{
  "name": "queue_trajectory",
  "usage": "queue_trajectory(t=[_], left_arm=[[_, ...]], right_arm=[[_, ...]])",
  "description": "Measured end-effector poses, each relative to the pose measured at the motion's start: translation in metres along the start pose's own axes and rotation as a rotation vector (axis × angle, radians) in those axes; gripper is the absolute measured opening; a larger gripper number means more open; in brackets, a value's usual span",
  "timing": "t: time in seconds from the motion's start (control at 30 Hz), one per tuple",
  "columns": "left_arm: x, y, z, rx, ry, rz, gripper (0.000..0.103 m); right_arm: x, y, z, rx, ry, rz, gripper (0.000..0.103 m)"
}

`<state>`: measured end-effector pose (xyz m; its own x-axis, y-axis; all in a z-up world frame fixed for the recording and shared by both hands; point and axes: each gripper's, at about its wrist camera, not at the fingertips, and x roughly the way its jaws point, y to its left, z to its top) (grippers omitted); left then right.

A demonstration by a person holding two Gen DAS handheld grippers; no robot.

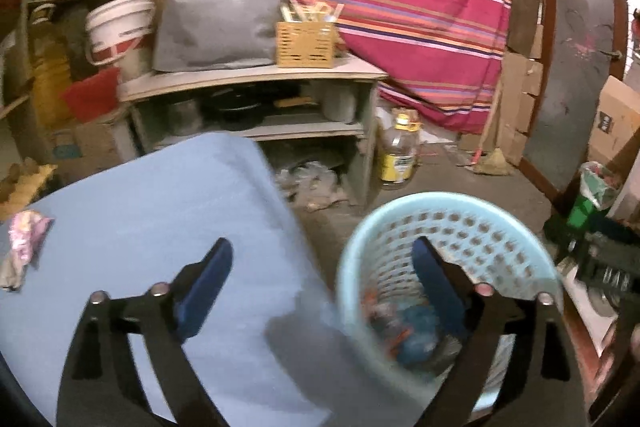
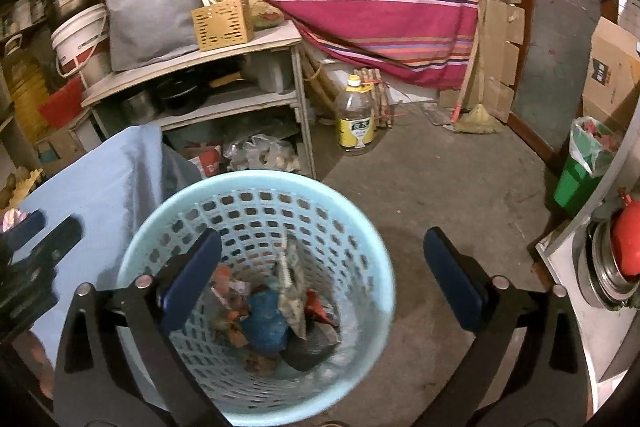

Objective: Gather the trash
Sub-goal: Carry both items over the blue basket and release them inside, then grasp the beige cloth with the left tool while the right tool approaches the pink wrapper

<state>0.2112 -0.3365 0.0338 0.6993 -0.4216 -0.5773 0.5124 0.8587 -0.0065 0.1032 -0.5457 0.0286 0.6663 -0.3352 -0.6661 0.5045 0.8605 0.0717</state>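
Right now both my grippers are spread wide with nothing between the pads. My right gripper [image 2: 322,275] hangs over the blue basket [image 2: 360,211], which stands on the concrete floor [image 2: 440,187] just beside the table [image 2: 100,187] with its blue cloth. Down in the basket lies the trash [image 2: 276,319]: crumpled wrappers, a blue wad, a grey scrap standing on edge, something dark at the bottom. My left gripper [image 1: 322,275] straddles the table edge, its left pad over the cloth and its right pad over the basket rim [image 1: 352,247]. One pink crumpled wrapper [image 1: 24,243] sits on the cloth at the far left, well apart from my fingers. Behind stand a shelf [image 2: 192,67], an oil bottle [image 2: 356,115] on the floor, and a green bin [image 2: 576,179] at the right.
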Motion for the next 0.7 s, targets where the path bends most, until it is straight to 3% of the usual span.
queue_trajectory(t=[0.23, 0.43, 0.63, 0.7], left_arm=[[-0.033, 0.097, -0.027, 0.015, -0.002, 0.169, 0.096], [-0.048, 0.203, -0.050, -0.103, -0.004, 0.299, 0.096], [-0.059, 0.279, -0.063, -0.157, -0.019, 0.406, 0.096], [-0.060, 0.302, -0.068, -0.198, -0.011, 0.409, 0.096]], right_arm=[[0.006, 0.050, -0.001, -0.043, 0.020, 0.049, 0.099], [0.016, 0.111, -0.004, -0.102, 0.029, 0.071, 0.099], [0.026, 0.166, -0.005, -0.131, 0.035, 0.067, 0.099], [0.029, 0.181, -0.006, -0.135, 0.020, 0.086, 0.099]])
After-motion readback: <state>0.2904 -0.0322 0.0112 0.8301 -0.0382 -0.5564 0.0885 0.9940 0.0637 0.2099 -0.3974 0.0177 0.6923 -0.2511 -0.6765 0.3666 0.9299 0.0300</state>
